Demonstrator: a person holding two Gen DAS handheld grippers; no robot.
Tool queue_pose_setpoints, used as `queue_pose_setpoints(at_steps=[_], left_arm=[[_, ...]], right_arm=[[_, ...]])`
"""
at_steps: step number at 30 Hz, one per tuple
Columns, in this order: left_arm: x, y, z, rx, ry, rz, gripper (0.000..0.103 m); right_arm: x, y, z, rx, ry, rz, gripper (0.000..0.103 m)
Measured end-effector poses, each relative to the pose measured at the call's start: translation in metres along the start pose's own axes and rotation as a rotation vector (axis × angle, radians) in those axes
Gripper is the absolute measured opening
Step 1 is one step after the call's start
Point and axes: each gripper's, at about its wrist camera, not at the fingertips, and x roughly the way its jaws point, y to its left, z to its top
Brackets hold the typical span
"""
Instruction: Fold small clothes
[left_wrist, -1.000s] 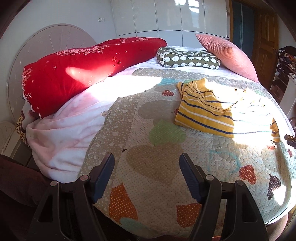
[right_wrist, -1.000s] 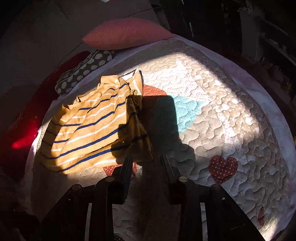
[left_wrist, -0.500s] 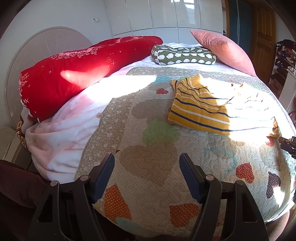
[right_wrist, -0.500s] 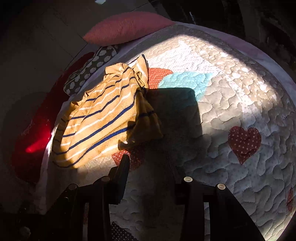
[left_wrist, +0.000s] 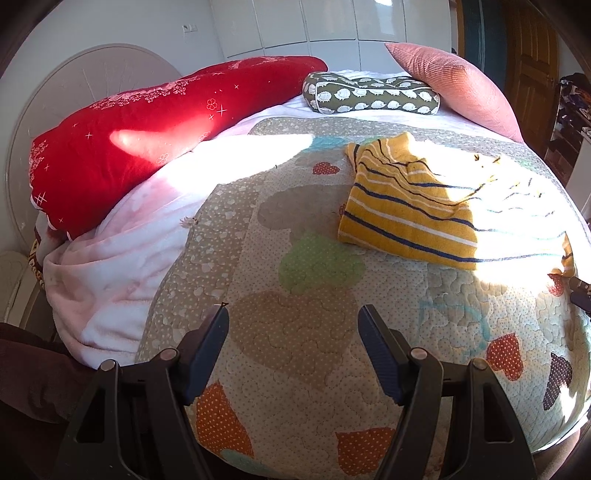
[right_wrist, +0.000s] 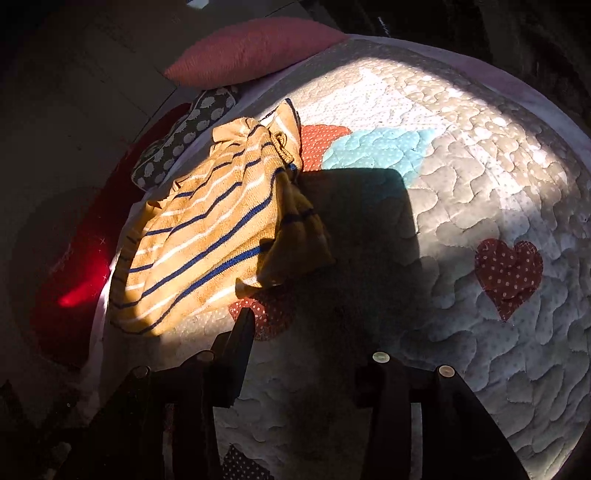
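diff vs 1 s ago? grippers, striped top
The right gripper has just been opening its jaws, with nothing between them; it has shifted so the yellow striped top now lies further up and left in its view, just ahead of its left finger. The left gripper eased toward the top, jaws equally wide, empty. The top lies as crumpled as before on the quilt; the pillows have not moved.

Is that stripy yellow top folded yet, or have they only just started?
Barely started, it seems. The yellow striped top lies rumpled on the heart-patterned quilt, one part flopped over, no neat fold visible. Neither claw holds it: the left claw hovers open short of it, and the right claw, whose jaws have just been opening, is empty beside its near edge. All the folding remains.
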Motion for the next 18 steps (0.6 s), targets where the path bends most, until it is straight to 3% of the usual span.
queue_pose_setpoints(at_steps=[8, 13, 18], left_arm=[[0.027, 0.001, 0.012, -0.014, 0.034, -0.001, 0.072], [0.044, 0.001, 0.025, -0.053, 0.083, -0.086, 0.072], [0.036, -0.026, 0.043, -0.018, 0.047, -0.176, 0.072]], right_arm=[[0.009, 0.002, 0.004, 0.036, 0.001, 0.037, 0.051], [0.012, 0.0, 0.008, 0.078, -0.015, 0.077, 0.053], [0.016, -0.002, 0.018, 0.114, -0.033, 0.107, 0.053]])
